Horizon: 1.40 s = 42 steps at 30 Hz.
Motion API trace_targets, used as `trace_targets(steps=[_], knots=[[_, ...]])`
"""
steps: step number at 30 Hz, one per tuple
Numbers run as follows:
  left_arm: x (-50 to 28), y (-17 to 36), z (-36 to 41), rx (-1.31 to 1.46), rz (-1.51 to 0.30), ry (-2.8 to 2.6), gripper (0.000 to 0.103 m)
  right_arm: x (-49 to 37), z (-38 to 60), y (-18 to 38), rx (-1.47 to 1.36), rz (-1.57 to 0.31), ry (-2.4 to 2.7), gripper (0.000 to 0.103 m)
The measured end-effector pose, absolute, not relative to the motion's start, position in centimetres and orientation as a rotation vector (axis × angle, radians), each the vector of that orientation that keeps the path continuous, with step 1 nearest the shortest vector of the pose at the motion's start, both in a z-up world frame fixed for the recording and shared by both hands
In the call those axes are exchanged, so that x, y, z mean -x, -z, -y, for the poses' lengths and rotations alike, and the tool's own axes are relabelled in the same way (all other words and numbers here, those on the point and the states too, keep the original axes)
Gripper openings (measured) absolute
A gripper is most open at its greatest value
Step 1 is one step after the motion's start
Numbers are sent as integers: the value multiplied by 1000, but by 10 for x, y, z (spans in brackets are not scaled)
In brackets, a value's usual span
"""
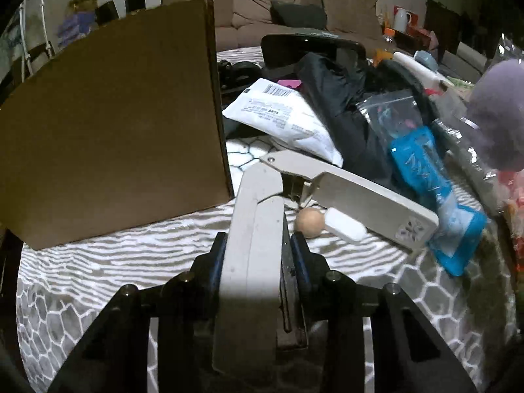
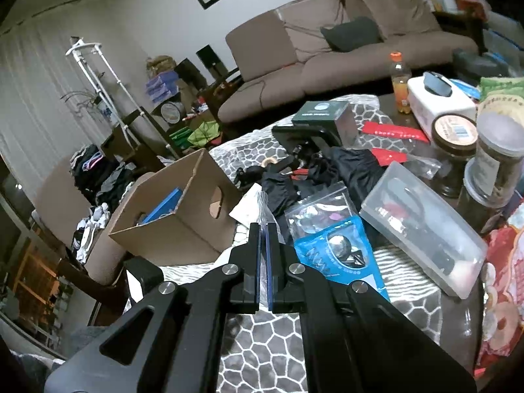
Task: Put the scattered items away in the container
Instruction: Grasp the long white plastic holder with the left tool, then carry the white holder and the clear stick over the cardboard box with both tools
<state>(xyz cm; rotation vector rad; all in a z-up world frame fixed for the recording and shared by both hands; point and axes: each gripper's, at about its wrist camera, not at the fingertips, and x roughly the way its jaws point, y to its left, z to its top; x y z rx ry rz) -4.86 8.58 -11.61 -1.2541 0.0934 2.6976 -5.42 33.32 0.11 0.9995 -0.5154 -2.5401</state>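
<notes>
My left gripper [image 1: 258, 242] is shut on a grey hinged press tool [image 1: 252, 249], gripping one handle; the tool's other arm [image 1: 360, 196] sticks out to the right over the patterned cloth. A wooden ball [image 1: 309, 222] and a white block [image 1: 345, 224] lie under that arm. The cardboard box [image 1: 111, 124] stands close on the left; from the right wrist view it is open [image 2: 177, 219] with a blue item inside. My right gripper [image 2: 263, 235] is shut and empty, raised above the table near a blue packet [image 2: 337, 252].
A white mailer [image 1: 288, 121], black cloth [image 1: 334, 98], blue packet [image 1: 435, 193] and a purple fuzzy thing [image 1: 497, 114] crowd the right. A clear plastic case [image 2: 422, 229], jars [image 2: 455, 140], a tissue box [image 2: 439, 98] and a drink bottle [image 2: 401, 82] stand further off.
</notes>
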Motion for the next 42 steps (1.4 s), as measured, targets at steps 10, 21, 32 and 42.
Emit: trace_targets(steps=[10, 21, 32, 42], knots=[[28, 69, -83, 1126, -186, -2659, 29, 51, -332, -3, -999, 527, 2539, 3], [11, -8, -61, 870, -164, -2772, 29, 55, -320, -17, -962, 532, 2521, 3], [17, -100, -17, 619, -150, -2928, 29, 69, -261, -68, -835, 436, 2512, 3], [32, -131, 47, 477, -260, -3039, 29, 111, -178, -84, -851, 289, 2432, 3]])
